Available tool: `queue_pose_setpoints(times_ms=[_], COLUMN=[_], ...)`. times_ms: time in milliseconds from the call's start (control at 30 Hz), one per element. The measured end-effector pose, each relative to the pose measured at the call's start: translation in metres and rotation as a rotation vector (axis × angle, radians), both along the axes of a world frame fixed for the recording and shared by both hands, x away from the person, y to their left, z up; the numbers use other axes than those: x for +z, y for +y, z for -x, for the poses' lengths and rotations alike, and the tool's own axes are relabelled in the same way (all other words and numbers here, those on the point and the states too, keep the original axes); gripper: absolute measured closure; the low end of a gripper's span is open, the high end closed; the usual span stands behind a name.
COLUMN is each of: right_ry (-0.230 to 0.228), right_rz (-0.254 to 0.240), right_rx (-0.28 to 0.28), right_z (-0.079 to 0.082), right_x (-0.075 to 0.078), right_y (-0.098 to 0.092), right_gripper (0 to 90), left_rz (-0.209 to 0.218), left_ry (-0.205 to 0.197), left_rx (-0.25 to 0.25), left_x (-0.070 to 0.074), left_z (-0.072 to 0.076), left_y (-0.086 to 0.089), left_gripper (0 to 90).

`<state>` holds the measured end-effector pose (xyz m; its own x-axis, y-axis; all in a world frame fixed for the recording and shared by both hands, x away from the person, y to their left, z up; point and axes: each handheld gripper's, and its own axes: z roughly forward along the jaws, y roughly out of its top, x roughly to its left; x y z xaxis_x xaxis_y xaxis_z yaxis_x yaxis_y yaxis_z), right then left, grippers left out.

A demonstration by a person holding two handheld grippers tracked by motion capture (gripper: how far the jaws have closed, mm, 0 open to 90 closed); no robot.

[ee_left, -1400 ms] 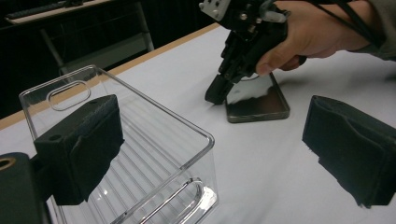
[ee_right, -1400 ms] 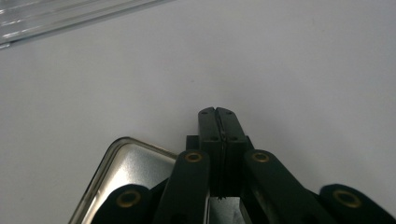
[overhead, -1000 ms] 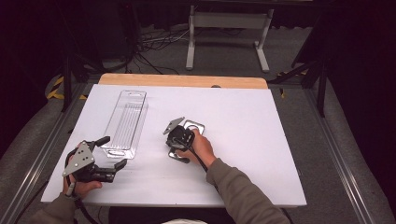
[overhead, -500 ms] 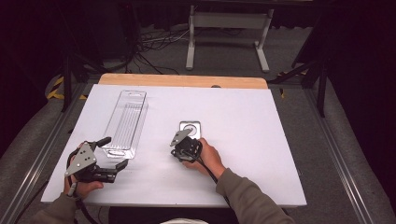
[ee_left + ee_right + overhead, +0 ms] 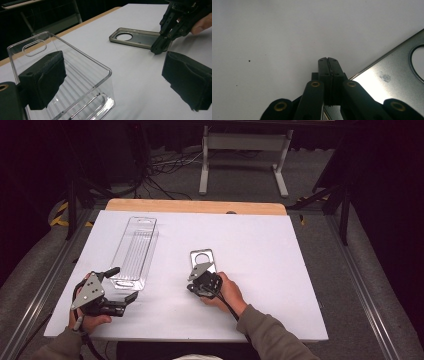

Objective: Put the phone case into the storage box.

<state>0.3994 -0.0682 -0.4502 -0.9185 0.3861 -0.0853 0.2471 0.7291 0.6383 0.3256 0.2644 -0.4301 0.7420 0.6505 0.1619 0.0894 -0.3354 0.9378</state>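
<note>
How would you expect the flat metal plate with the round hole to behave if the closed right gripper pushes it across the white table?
The metal plate lies flat and looks thin and stiff, so it would probably slide rather than tip or roll. Its glossy face on the smooth white table suggests little friction. A push at a corner from the right gripper would likely spin it.

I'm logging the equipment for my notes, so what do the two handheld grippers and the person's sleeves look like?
Both are black, jointed metal tools. The left gripper carries a grey three-cornered plate with small holes, broad dark padded jaws and a trailing black cable. The right gripper has narrow black jaws, brass-coloured pivot pins and a similar grey plate. The sleeves are olive-grey.
</note>
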Motion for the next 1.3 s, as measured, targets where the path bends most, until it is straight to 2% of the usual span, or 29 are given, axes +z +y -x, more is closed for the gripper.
queue_pose_setpoints(times_ms=[133, 233, 300, 633, 667, 767, 800, 867, 1000, 1200, 1267, 1300], right_ry=[0.001, -0.004, -0.005, -0.073, -0.084, -0.092, -0.104, -0.108, -0.116, -0.15, -0.159, -0.163], right_rz=[-0.004, -0.021, -0.034, -0.095, -0.099, -0.109, -0.116, -0.124, -0.13, -0.143, -0.153, -0.166], right_rx=[0.001, -0.005, 0.0, -0.024, -0.04, -0.057, -0.081, -0.097, -0.131, -0.194, -0.218, -0.224], right_z=[0.0, 0.001, 0.001, 0.005, 0.004, 0.003, 0.0, -0.002, -0.005, -0.01, -0.011, -0.011], right_x=[0.0, 0.0, 0.001, 0.021, 0.026, 0.03, 0.034, 0.037, 0.042, 0.045, 0.045, 0.046], right_y=[-0.001, -0.003, -0.005, -0.022, -0.027, -0.031, -0.037, -0.041, -0.048, -0.056, -0.057, -0.058], right_gripper=[89.9, 83.5, 83.6, 69.8, 64.9, 63.1, 56.6, 55.6, 49.1, 33.5, 24.9, 24.7], left_rz=[0.004, 0.004, 0.006, 0.003, 0.003, -0.005, -0.005, -0.005, -0.005, -0.008, -0.01, -0.011], left_ry=[0.003, -0.008, -0.007, -0.002, -0.002, 0.001, 0.0, 0.001, 0.0, -0.001, -0.003, -0.003], left_rx=[-0.002, -0.002, -0.003, -0.006, -0.007, -0.01, -0.01, -0.011, -0.013, -0.016, -0.015, -0.016], left_x=[0.0, 0.0, 0.0, 0.0, 0.0, 0.0, 0.0, 0.0, 0.0, 0.0, 0.0, 0.0], left_z=[0.0, 0.0, 0.0, 0.001, 0.001, 0.001, 0.001, 0.001, 0.001, 0.002, 0.002, 0.002], left_y=[0.0, 0.0, 0.0, 0.001, 0.001, 0.001, 0.0, 0.0, 0.0, 0.0, 0.0, 0.0], left_gripper=[5.7, 6.4, 6.4, 6.4, 6.3, 6.3, 6.3, 6.3, 6.3, 6.3, 6.3, 6.3])
